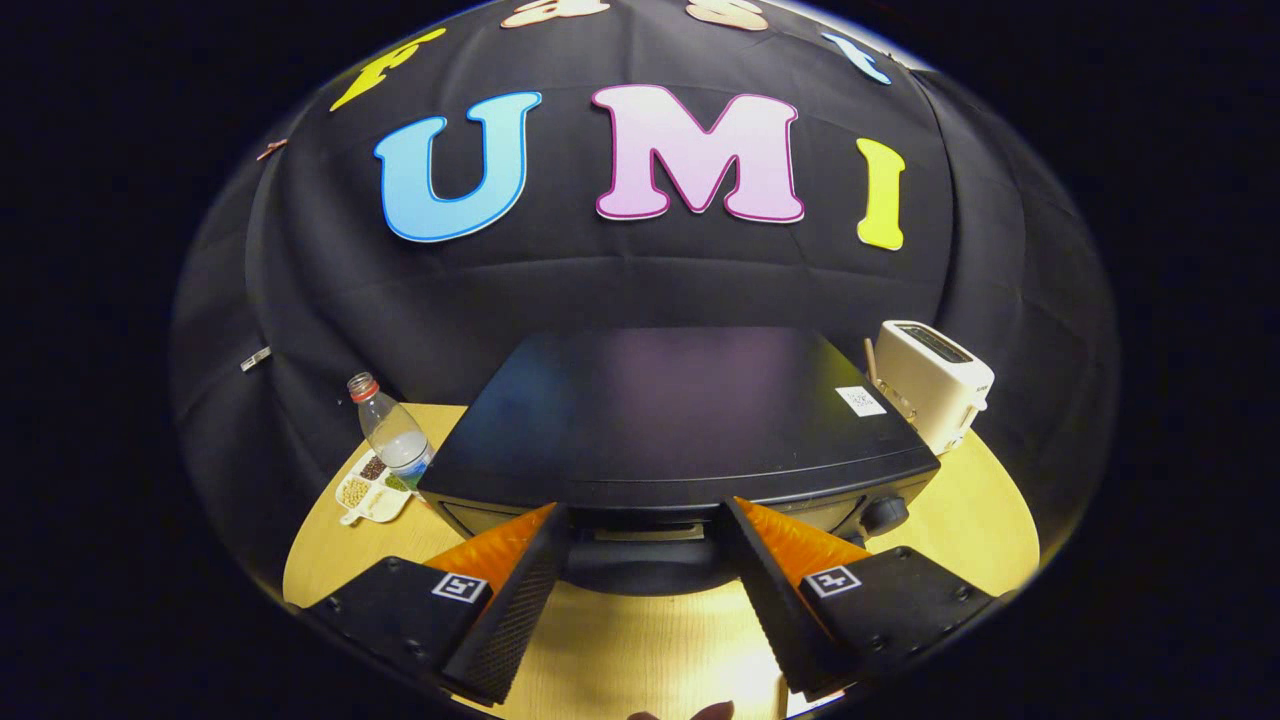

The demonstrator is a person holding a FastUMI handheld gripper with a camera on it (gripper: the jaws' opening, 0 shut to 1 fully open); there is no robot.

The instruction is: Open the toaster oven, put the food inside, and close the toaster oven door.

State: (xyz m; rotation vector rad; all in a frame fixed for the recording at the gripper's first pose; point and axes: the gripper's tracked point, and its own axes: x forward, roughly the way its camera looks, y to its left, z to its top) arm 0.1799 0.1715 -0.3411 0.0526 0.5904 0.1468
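Gripper (645,515) wide open before toaster oven (680,420)

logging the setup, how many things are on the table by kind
Ovens: 1, black toaster oven, just ahead of the open gripper
Toasters: 1, white, beside the oven
Bottles: 1, clear bottle on the other side
Trays: 1, snack tray by the bottle
Total: 4
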